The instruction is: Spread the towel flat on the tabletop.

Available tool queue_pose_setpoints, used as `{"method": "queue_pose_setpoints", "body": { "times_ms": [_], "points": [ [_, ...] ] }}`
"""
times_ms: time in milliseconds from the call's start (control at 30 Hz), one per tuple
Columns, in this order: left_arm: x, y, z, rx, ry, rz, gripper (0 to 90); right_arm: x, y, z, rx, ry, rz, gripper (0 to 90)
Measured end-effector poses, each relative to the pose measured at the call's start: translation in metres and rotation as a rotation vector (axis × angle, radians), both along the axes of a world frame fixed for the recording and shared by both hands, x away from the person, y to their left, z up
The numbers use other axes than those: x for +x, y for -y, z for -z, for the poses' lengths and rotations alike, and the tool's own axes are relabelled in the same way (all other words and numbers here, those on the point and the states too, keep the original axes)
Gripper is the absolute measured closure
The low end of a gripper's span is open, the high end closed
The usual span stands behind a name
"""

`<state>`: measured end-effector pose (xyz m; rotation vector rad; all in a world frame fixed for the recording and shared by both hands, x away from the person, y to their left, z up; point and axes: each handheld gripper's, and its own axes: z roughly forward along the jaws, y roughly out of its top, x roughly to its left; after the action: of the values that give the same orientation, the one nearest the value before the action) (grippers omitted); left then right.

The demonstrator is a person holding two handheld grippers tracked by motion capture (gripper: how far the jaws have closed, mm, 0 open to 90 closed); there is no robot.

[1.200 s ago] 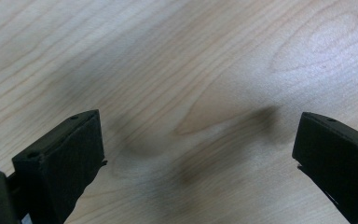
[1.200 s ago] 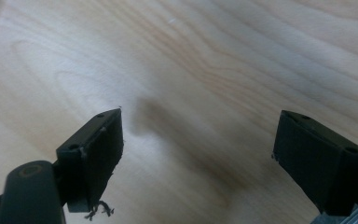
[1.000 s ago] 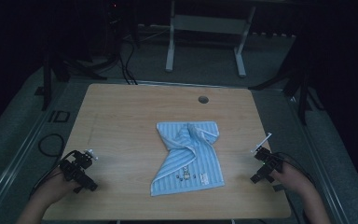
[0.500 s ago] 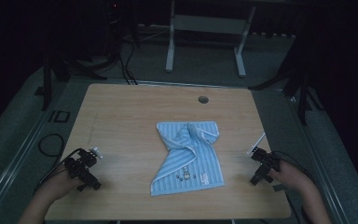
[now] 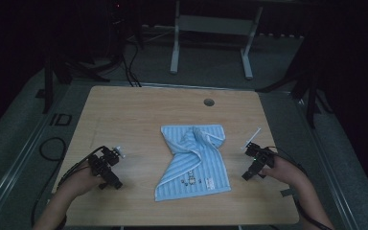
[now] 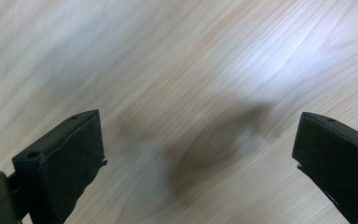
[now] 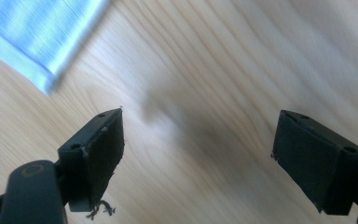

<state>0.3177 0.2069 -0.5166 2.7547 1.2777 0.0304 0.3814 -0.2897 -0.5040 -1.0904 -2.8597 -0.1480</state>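
I see the towel (image 5: 194,163) lying crumpled near the middle of the table (image 5: 139,110), its far end bunched, its near end spread flat. My left gripper (image 5: 106,167) sits at about 9 o'clock from the towel, well apart from it, jaws spread wide over bare wood. My right gripper (image 5: 254,165) sits at about 3 o'clock, near the towel's edge, jaws also wide apart and holding nothing. In the right gripper view a towel corner (image 7: 42,37) lies at 10 o'clock.
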Motion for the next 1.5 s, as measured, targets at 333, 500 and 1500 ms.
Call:
{"method": "queue_pose_setpoints", "body": {
  "times_ms": [333,500,1500],
  "points": [
    [0.008,0.049,0.0,0.002,-0.005,0.104,1.8,0.007,-0.041,0.003,-0.028,0.027,-0.105,18.0],
    [0.011,0.076,-0.001,0.008,0.003,0.177,4.1,0.012,-0.055,0.002,-0.041,0.051,-0.162,28.2],
    [0.032,0.228,-0.003,0.027,0.145,0.462,31.9,0.054,-0.114,-0.007,0.042,0.154,-0.165,60.5]
  ]
}}
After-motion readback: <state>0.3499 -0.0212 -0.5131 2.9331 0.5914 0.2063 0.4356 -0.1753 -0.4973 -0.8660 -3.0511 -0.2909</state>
